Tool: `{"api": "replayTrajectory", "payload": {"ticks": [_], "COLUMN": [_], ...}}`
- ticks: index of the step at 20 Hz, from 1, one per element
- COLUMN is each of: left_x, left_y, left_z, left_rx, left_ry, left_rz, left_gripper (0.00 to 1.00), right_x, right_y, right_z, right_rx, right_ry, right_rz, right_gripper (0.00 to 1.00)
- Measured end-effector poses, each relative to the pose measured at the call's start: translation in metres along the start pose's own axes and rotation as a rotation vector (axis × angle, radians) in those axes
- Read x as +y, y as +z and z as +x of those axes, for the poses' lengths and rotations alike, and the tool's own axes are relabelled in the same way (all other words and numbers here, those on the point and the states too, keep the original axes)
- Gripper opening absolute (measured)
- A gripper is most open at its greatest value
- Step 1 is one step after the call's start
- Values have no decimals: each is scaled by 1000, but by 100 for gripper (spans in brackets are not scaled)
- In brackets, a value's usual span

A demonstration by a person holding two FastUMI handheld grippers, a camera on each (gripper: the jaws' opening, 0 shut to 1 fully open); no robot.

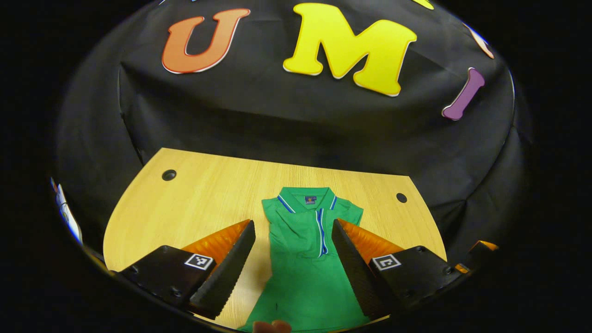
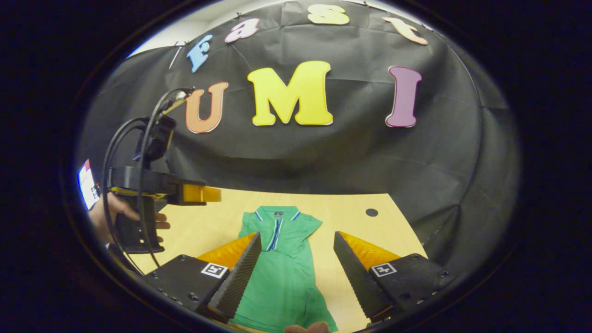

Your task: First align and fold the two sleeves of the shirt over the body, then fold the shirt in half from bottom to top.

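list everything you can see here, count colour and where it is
green short-sleeved polo shirt: one, green with blue and white trim on collar and placket, lying flat on the table, collar toward the back wall, sleeves already folded over the body
light wooden table: one, pale wood, under the shirt
round cable holes: two, dark, in the table's far corners
black cloth wall: one, black, behind the table
left tongs: one, open, above the shirt's middle; also seen in the right gripper view, held up over the table's left side
right tongs: one, open, above the shirt's lower half
hand: one, holding the left tongs' handle
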State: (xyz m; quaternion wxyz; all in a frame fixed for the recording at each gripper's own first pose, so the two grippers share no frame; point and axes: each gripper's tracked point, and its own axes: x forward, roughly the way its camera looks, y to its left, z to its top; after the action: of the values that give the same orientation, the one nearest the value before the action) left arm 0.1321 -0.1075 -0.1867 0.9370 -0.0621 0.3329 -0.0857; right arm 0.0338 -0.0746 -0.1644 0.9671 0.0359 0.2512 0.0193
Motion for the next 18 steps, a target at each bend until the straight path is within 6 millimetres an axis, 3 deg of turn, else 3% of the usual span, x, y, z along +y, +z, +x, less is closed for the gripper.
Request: {"api": "replayTrajectory", "payload": {"ticks": [4,8,13,18], "left_x": [18,45,60,75], "left_y": [-19,-55,-118,-193], "left_z": [-63,-109,-141,-148], "left_rx": [-83,-124,-84,29], "left_ry": [15,52,46,33], "left_rz": [36,14,42,55], "left_gripper": [100,100,100,100], "right_x": [5,1,-15,-40], "right_y": [-1,-21,-82,-142], "right_z": [-25,-44,-64,-78], "right_rx": [-34,-46,46,130], "right_ry": [14,10,-18,-61], "right_rz": [-44,-44,-52,-57], "right_gripper": [96,96,96,98]}}
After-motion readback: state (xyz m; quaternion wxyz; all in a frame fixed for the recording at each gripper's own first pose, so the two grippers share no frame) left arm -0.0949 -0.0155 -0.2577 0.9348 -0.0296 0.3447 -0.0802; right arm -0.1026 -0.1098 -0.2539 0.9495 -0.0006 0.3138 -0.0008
